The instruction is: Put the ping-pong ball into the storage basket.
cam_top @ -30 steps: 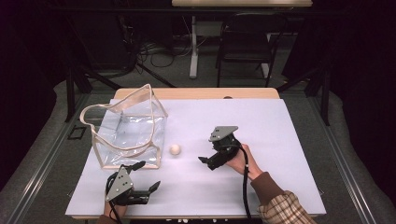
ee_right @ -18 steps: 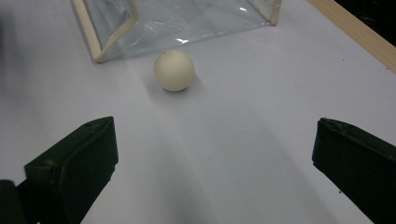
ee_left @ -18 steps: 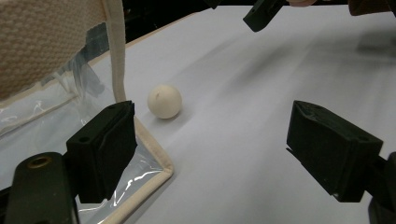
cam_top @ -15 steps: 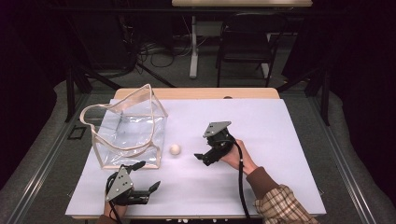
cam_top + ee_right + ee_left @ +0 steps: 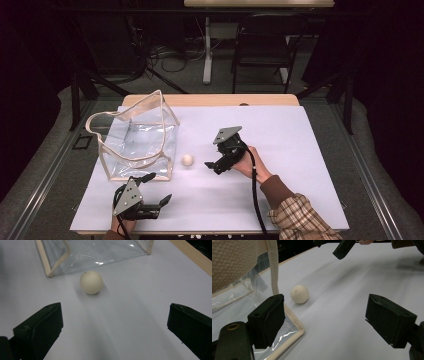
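In the high view, a small cream ball (image 5: 187,160) lies on the white table (image 5: 300,150), just beside the right lower corner of a clear plastic bag (image 5: 137,142) with beige trim and handles. The right gripper (image 5: 214,166) is near the ball on its right side and points toward it, with its jaws apart and nothing between them. The left gripper (image 5: 159,189) rests at the near edge of the table, in front of the bag, also with its jaws apart.

In the left gripper view, the two black jaws stand wide apart and hold nothing. The ball (image 5: 299,294) lies ahead of them on the table, just beside the beige corner edge of the bag (image 5: 234,302). The left jaw is in front of the bag's lower edge. The right gripper (image 5: 343,248) shows at the top, beyond the ball.

In the right gripper view, the jaws are wide apart. The ball (image 5: 91,282) lies ahead between their lines, not touched, and the bag (image 5: 92,250) stands just behind it.
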`<act>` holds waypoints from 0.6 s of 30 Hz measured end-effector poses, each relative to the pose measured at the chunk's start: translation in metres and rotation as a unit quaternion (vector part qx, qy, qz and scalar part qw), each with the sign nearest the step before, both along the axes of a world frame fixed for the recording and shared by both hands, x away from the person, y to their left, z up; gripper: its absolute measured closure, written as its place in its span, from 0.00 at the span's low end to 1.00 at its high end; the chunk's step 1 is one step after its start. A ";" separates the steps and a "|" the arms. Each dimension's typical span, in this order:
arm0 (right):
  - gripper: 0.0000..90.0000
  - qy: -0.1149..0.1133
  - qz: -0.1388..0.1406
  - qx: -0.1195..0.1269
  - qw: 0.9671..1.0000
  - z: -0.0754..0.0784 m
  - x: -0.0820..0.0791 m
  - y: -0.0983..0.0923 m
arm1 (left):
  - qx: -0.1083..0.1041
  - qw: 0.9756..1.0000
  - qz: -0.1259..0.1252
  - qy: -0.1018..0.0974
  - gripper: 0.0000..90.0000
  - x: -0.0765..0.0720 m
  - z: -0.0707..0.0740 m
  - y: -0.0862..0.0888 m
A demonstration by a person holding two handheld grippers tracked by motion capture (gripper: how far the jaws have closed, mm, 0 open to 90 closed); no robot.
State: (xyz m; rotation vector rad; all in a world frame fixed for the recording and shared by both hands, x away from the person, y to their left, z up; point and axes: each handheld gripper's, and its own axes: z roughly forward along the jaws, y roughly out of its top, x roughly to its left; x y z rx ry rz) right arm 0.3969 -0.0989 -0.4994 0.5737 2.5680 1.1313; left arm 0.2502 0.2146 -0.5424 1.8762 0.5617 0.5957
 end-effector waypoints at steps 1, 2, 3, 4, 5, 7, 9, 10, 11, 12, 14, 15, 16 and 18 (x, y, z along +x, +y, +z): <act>0.00 0.001 0.000 -0.003 1.000 0.000 0.001 0.001 | 0.000 1.000 0.000 0.000 0.18 0.000 0.000 0.000; 0.00 0.002 0.001 -0.004 1.000 0.000 0.002 0.002 | 0.000 1.000 0.001 0.000 0.18 0.000 0.000 0.000; 0.00 0.002 0.002 -0.003 1.000 -0.001 0.003 0.003 | 0.000 1.000 0.001 0.000 0.18 0.000 0.000 0.000; 0.00 0.003 0.002 -0.004 1.000 0.000 0.003 0.003 | 0.000 1.000 0.001 -0.001 0.18 0.000 0.000 0.000; 0.00 0.003 0.002 -0.004 1.000 0.000 0.004 0.004 | 0.001 1.000 0.001 0.000 0.18 0.000 0.000 0.000; 0.00 0.007 0.002 0.000 1.000 0.000 0.005 0.005 | 0.000 1.000 0.001 0.000 0.18 0.000 0.000 0.000; 0.00 0.007 0.004 -0.002 1.000 -0.001 0.007 0.006 | -0.001 1.000 0.001 0.000 0.18 0.000 0.000 0.000; 0.00 0.008 0.005 -0.002 1.000 -0.001 0.008 0.006 | 0.001 1.000 -0.002 0.001 0.18 0.000 0.000 0.000; 0.00 0.009 0.003 -0.004 1.000 0.000 0.009 0.007 | -0.001 1.000 0.001 0.000 0.18 0.000 0.000 0.000; 0.00 0.011 0.003 -0.004 1.000 0.000 0.009 0.008 | 0.000 1.000 0.001 0.000 0.18 0.000 0.000 0.000; 0.00 0.011 0.004 -0.006 1.000 0.000 0.011 0.009 | 0.001 1.000 0.000 -0.001 0.18 0.000 0.000 0.000; 0.00 0.011 0.004 -0.006 1.000 -0.001 0.012 0.010 | 0.001 1.000 0.001 0.000 0.18 0.000 0.000 0.000; 0.00 0.013 0.005 -0.005 1.000 -0.001 0.013 0.010 | 0.001 1.000 0.000 -0.001 0.18 0.000 0.000 0.000; 0.00 0.013 0.006 -0.007 1.000 -0.001 0.015 0.012 | 0.001 1.000 0.001 -0.001 0.18 0.000 0.000 0.000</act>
